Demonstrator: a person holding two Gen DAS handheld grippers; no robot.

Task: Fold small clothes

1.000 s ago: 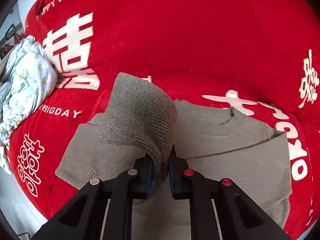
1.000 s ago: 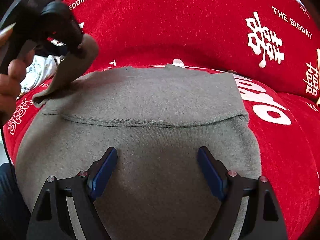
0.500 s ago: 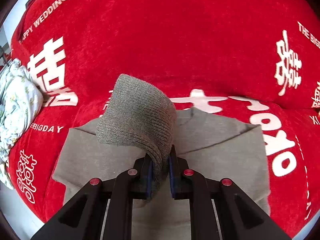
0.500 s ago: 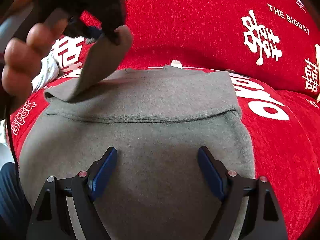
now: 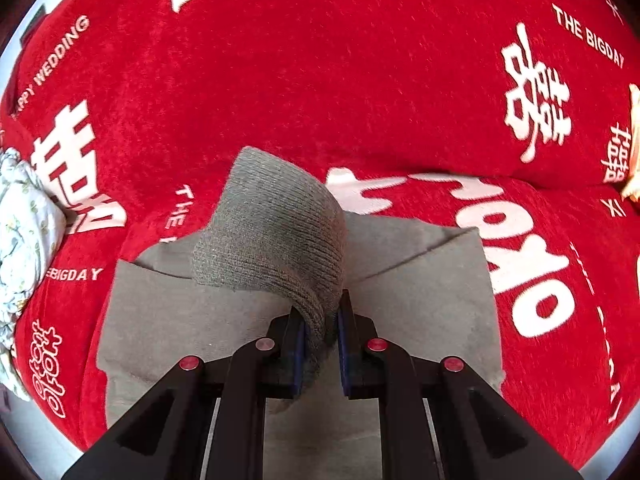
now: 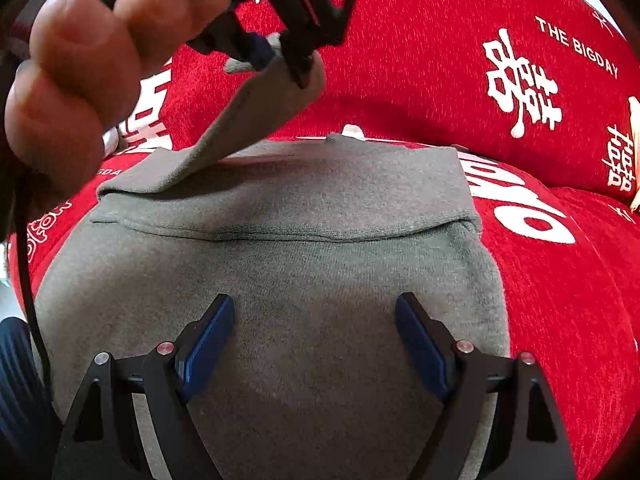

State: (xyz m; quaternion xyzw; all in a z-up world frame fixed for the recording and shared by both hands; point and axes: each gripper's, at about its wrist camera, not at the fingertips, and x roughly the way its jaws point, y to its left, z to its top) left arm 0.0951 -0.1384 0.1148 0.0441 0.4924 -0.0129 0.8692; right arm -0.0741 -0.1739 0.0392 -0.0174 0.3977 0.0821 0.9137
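Observation:
A small grey knit sweater lies flat on a red blanket, with its far part folded over along a crosswise crease. My left gripper is shut on the ribbed cuff of the sweater's sleeve and holds it lifted above the body. In the right wrist view the left gripper and the hand holding it appear at the upper left, with the sleeve stretched up from the sweater's left side. My right gripper is open and empty, low over the near part of the sweater.
The red blanket with white lettering covers the whole surface. A pale floral cloth lies bunched at the left edge. The blanket's near edge drops off at the lower left.
My left gripper has carried the sleeve cuff up and to the right, over the sweater's body. The right gripper has stayed still and open.

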